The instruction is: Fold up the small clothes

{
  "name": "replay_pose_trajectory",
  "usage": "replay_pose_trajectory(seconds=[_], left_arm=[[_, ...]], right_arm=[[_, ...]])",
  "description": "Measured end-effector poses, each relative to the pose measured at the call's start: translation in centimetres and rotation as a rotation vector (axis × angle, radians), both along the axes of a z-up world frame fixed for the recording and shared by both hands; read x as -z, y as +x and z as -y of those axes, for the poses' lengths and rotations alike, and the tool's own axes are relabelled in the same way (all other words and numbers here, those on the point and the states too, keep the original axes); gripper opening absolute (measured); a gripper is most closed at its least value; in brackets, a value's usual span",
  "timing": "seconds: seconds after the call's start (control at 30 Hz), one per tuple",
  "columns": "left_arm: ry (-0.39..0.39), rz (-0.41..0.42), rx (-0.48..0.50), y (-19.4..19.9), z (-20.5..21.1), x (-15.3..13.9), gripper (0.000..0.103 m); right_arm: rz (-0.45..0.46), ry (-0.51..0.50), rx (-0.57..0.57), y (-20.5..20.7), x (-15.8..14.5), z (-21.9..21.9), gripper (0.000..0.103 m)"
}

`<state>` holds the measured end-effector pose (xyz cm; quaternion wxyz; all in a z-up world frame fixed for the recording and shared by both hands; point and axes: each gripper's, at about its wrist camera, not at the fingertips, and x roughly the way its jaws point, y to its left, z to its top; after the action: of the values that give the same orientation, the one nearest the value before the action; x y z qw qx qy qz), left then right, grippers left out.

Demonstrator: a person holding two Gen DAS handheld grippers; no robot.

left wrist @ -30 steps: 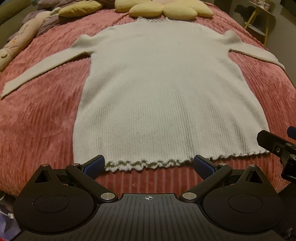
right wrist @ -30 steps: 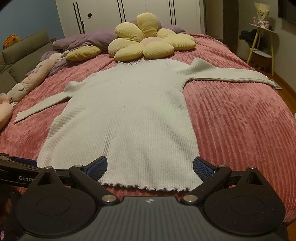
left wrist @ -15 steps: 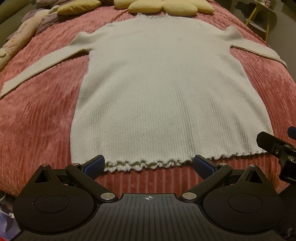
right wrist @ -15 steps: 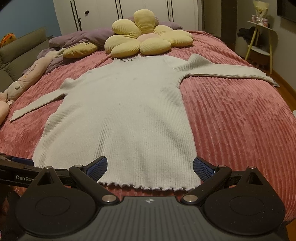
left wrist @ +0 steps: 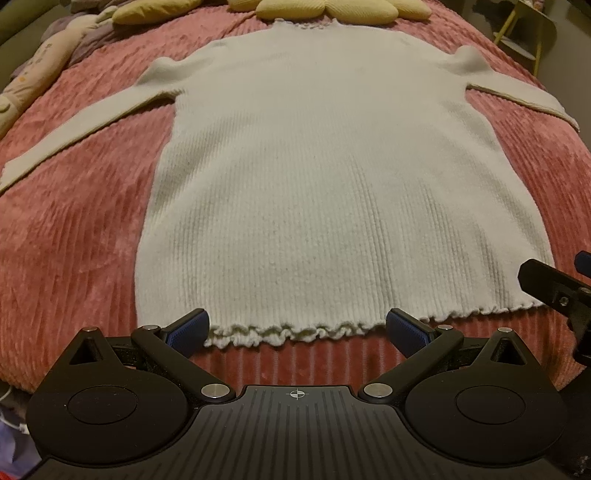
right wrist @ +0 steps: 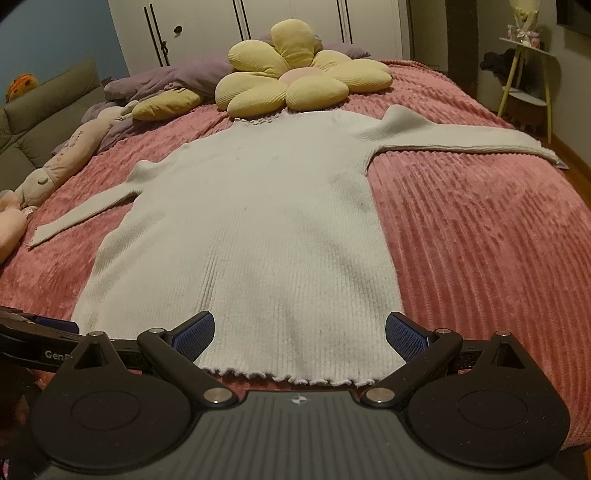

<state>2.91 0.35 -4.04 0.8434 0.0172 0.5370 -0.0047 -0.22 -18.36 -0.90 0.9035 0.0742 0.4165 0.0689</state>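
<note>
A white ribbed sweater point(left wrist: 332, 192) lies flat on the pink bedspread point(left wrist: 74, 229), front down the bed, both sleeves spread out to the sides. Its frilled hem point(left wrist: 295, 332) faces me. My left gripper point(left wrist: 297, 328) is open, its blue pads straddling the left half of the hem just above it. My right gripper point(right wrist: 299, 334) is open over the right half of the sweater point(right wrist: 258, 221), its fingertips above the hem point(right wrist: 295, 378). The right gripper's arm shows at the right edge of the left wrist view point(left wrist: 554, 288).
A yellow flower cushion point(right wrist: 299, 85) sits by the collar at the bed's head, with purple bedding point(right wrist: 177, 77) and a plush toy point(right wrist: 62, 162) on the left. A small side table point(right wrist: 528, 74) stands to the right of the bed. Wardrobe doors point(right wrist: 258, 22) fill the back wall.
Both grippers have crept forward and lower toward the hem, so the sweater looms larger. The jaws stay open and the sweater has not moved.
</note>
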Motion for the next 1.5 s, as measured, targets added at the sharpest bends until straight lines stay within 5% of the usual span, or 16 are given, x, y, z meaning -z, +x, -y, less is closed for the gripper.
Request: replay_pose_trajectory(seconds=[0.53, 0.67, 0.8, 1.13, 1.3, 1.43, 1.5], left_arm=[[0.009, -0.028, 0.002, 3.3, -0.1, 1.7, 0.103], [0.045, 0.011, -0.010, 5.9, -0.4, 1.5, 0.103], [0.048, 0.049, -0.026, 9.1, -0.6, 1.6, 0.103], [-0.025, 0.115, -0.089, 13.8, -1.1, 4.1, 0.103], [-0.065, 0.147, -0.061, 13.4, -1.9, 4.4, 0.103], [-0.075, 0.128, -0.054, 14.0, -2.2, 4.5, 0.103], [-0.073, 0.123, -0.051, 14.0, -2.1, 4.3, 0.103]], right_arm=[[0.000, 0.103, 0.009, 2.8, 1.9, 2.9, 0.095], [0.103, 0.031, 0.153, 7.0, 1.5, 8.6, 0.095], [0.151, 0.109, 0.372, 12.8, 1.8, 18.3, 0.094], [0.119, 0.431, 0.767, 23.5, 7.0, 35.1, 0.053], [0.157, 0.508, 0.834, 25.5, 9.0, 37.6, 0.046], [0.158, 0.508, 0.859, 27.0, 9.7, 38.6, 0.016], [0.155, 0.509, 0.859, 27.4, 9.7, 38.5, 0.010]])
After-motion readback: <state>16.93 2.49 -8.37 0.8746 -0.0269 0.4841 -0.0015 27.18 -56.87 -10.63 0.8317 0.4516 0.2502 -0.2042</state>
